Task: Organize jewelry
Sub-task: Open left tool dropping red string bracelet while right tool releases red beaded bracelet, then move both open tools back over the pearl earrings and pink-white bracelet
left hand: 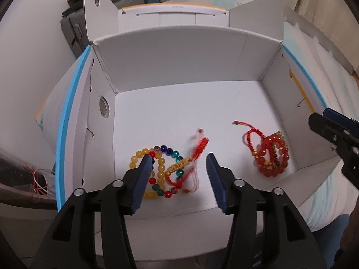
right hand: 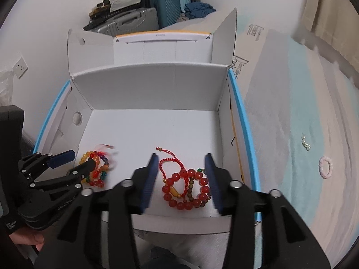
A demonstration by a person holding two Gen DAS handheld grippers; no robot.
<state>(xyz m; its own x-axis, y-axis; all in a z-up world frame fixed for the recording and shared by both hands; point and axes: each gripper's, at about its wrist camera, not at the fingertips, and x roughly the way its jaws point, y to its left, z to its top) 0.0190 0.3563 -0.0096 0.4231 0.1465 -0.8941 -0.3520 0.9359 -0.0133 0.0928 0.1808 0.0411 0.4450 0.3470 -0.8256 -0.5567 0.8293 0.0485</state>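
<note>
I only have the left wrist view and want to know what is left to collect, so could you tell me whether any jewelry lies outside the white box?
Observer: Yes, a pink bead bracelet lies on the bedding, to the right of the box.
Operator: Thank you. Is anything else out there?
Observer: A small pale beaded piece lies just beyond the bracelet, apart from it.
Operator: And is the right gripper holding the red beads?
Observer: No. The right gripper is open, and the red bead pile lies on the box floor between its jaws.
</note>
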